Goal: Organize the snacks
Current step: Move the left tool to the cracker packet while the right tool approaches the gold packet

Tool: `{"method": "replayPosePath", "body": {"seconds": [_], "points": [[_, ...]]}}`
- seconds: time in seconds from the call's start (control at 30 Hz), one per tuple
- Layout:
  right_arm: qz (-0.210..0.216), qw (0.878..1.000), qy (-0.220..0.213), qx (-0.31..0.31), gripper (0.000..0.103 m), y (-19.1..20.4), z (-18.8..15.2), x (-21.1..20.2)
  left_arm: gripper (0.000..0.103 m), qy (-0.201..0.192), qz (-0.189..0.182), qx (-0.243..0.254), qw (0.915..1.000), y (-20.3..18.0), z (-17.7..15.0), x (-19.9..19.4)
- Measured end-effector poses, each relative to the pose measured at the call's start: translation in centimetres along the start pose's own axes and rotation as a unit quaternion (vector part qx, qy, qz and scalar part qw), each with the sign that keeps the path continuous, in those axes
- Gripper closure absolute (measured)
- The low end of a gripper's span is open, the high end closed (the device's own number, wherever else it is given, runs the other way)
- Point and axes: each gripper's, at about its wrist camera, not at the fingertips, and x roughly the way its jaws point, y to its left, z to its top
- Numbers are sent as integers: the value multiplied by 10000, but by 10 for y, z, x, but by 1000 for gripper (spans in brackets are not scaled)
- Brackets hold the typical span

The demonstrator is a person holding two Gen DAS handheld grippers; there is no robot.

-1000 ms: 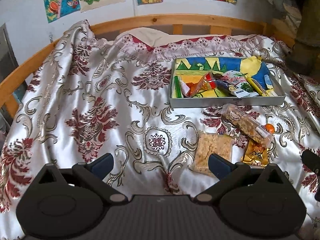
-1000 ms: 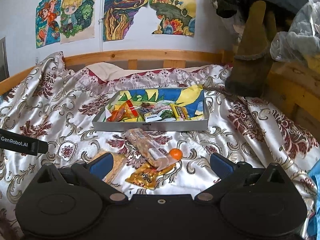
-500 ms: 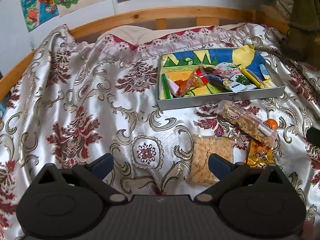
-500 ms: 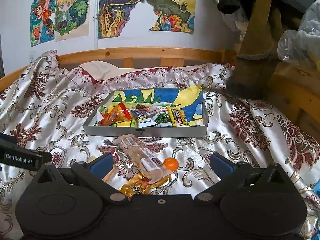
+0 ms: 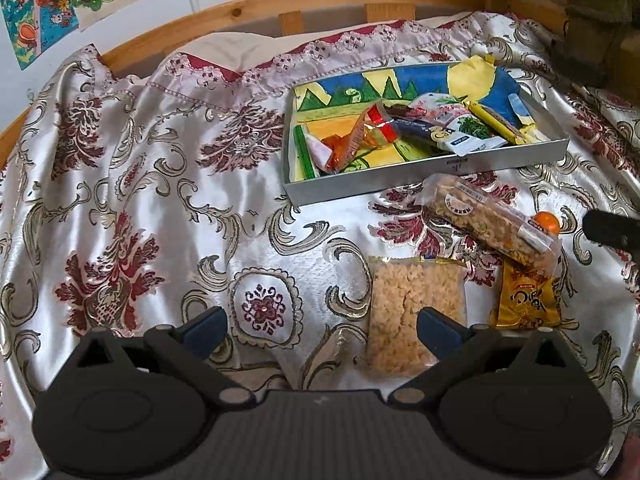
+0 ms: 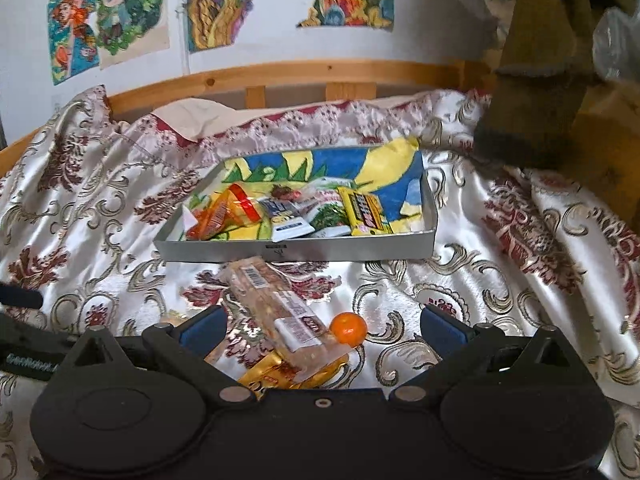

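Observation:
A shallow grey box [image 5: 424, 178] [image 6: 296, 251] with a painted bottom lies on the bed and holds several snack packets. In front of it lie a long clear nut bar [image 5: 492, 220] [image 6: 280, 312], a small orange [image 5: 547, 222] [image 6: 349, 328], a gold packet [image 5: 526, 300] [image 6: 276, 374] and a clear bag of beige puffed snack [image 5: 412, 312]. My left gripper [image 5: 322, 330] is open, its right finger over the beige bag. My right gripper [image 6: 322, 328] is open, with the nut bar and orange between its fingers.
A satin bedspread [image 5: 160, 208] with red and gold patterns covers the bed. A wooden rail [image 6: 320, 76] runs along the back under wall drawings. A brown hanging object [image 6: 532, 80] and clutter stand at the right.
Both grippers have moved forward and down toward the loose snacks in front of the box. Both stay open. The snacks have not moved.

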Motion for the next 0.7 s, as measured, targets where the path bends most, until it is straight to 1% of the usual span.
{"method": "replayPosePath", "body": {"seconds": [0.1,0.17,0.27,0.33,0.5,0.6,0.7], "points": [[11,9999,125,54,1,-5,1,16,0,55,-10,41,10000,-1,1,6],[17,9995,283,153,1,-8,0,26,0,94,-5,92,9999,-3,1,12],[219,9969,620,442,1,-10,-5,36,0,212,18,171,9996,-2,2,22],[366,9942,857,541,1,-8,-10,42,0,295,14,108,9995,0,2,28],[591,9908,1109,503,1,1,-18,51,0,542,-203,-98,9983,4,-1,41],[738,9867,1301,636,3,5,-22,61,0,514,-340,-31,9981,1,-2,45],[752,9842,1414,752,8,6,-24,68,0,459,-509,93,9976,-4,-2,49]]}}
